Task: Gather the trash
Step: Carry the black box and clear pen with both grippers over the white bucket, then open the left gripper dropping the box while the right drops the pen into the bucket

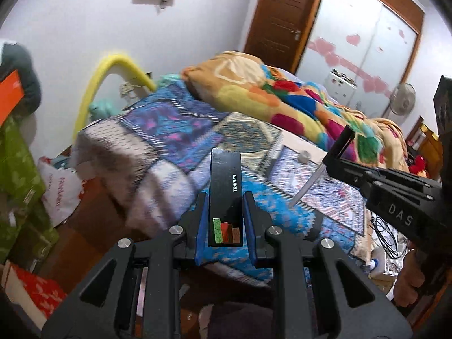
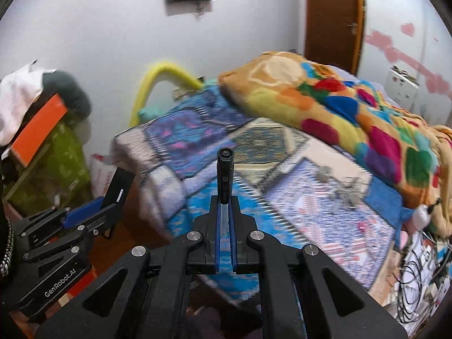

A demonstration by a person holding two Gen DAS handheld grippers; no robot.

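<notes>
The left tongs (image 1: 226,212) squeeze a flat black box (image 1: 225,192) at the frame's middle. The right tongs (image 2: 225,220) pinch a pen (image 2: 225,169) that sticks up past the tips. The pen is thin and smooth, so it could slip out if the hand tips. Both tongs point down over the bed (image 1: 175,152), close side by side.
</notes>
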